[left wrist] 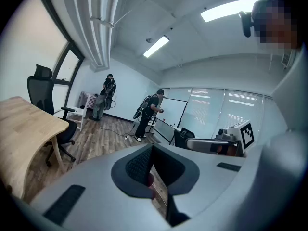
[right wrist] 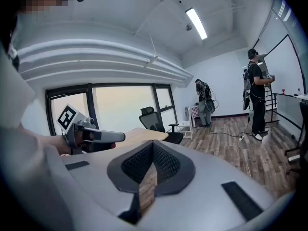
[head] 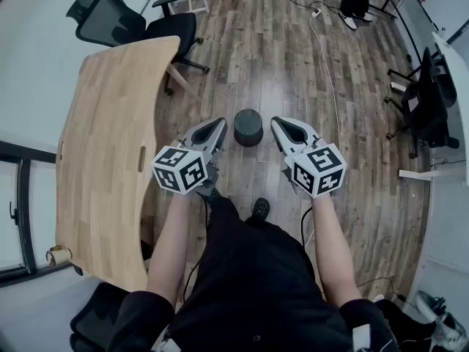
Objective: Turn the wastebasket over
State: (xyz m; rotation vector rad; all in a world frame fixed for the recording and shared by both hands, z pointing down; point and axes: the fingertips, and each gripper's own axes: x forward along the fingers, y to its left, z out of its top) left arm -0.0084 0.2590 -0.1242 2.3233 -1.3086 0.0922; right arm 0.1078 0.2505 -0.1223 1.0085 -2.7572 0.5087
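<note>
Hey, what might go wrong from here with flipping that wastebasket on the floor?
1. The left gripper and right gripper are both shut and empty; nudged like that, the round wastebasket would likely tip and roll away.
2. It could then roll onto the white cable lying on the floor beyond it.

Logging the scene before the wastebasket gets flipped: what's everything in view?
wastebasket: one, dark grey, on the floor between the tool tips
table: one, light wood, at the person's left
office chairs: at least two, black, beyond the table and far right
cable: one, white, along the floor ahead
other people: two, dark clothes, far end of room
whiteboard: one, white, beside one of them
left tool: one, grey, shut, empty, left of wastebasket
right tool: one, grey, shut, empty, right of wastebasket
</note>
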